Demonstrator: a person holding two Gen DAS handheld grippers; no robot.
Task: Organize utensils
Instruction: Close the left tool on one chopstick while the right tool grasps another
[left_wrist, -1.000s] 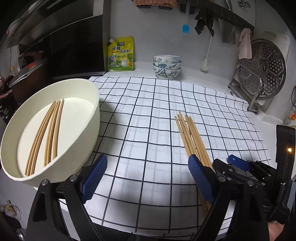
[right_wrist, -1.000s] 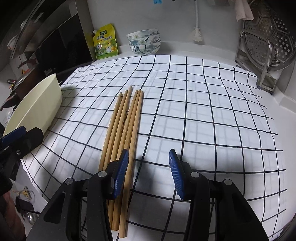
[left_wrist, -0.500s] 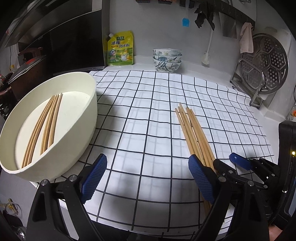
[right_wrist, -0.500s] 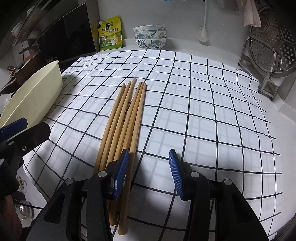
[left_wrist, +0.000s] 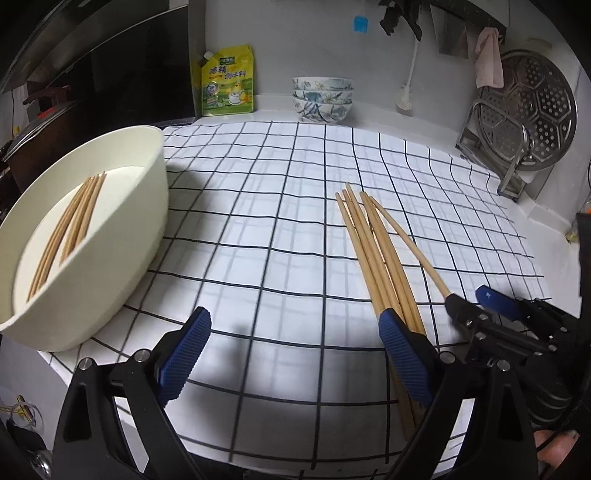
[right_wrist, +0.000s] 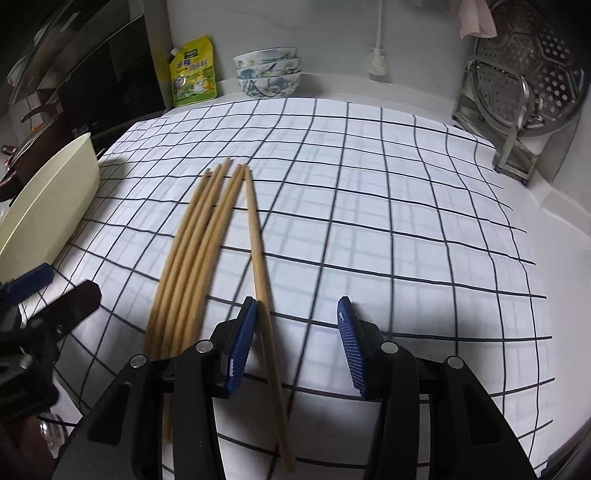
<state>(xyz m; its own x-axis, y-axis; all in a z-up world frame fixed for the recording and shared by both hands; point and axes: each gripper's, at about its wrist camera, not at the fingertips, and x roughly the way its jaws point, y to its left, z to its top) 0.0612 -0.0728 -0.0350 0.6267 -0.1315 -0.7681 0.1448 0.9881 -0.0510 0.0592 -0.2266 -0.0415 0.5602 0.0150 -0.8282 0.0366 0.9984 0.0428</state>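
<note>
Here the right claw (right_wrist: 297, 345) stands released around one pale wooden chopstick (right_wrist: 258, 258), splayed just right of the loose chopstick bundle (right_wrist: 192, 258) on the checked cloth (right_wrist: 369, 221) of the desk. Closing off-centre may roll it away. Left claw (left_wrist: 291, 354) released, empty; cream oval tub (left_wrist: 122, 236) left of the bundle.

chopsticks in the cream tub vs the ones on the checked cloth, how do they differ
The chopsticks in the cream tub lie walled in by the cream tub; the chopsticks on the checked cloth lie in the open. The tub set is one tight bunch; the cloth set has one stick splayed off, lying between the right tool's open fingers. Both are plain light wood, of similar slim shape.
</note>
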